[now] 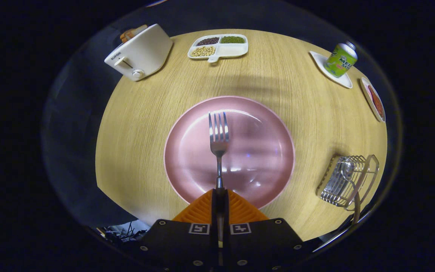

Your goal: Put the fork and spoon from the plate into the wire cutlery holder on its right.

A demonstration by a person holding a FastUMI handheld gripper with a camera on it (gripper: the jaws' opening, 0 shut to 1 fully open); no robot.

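gripper view: i have gripper (219, 196) clamped on fork (218, 140) handle, tines pointing straight ahead over pink plate (187, 158). wire cutlery holder (344, 181) sits right of plate, apart from it. i judge next move is rightward carry. spoon seems already in holder.

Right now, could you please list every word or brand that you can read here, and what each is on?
"SUPOR": on the side of the white toaster.
On the green can: big letters wrap out of sight, not readable whole.
On the tool, shut on the fork: two square markers, no words.
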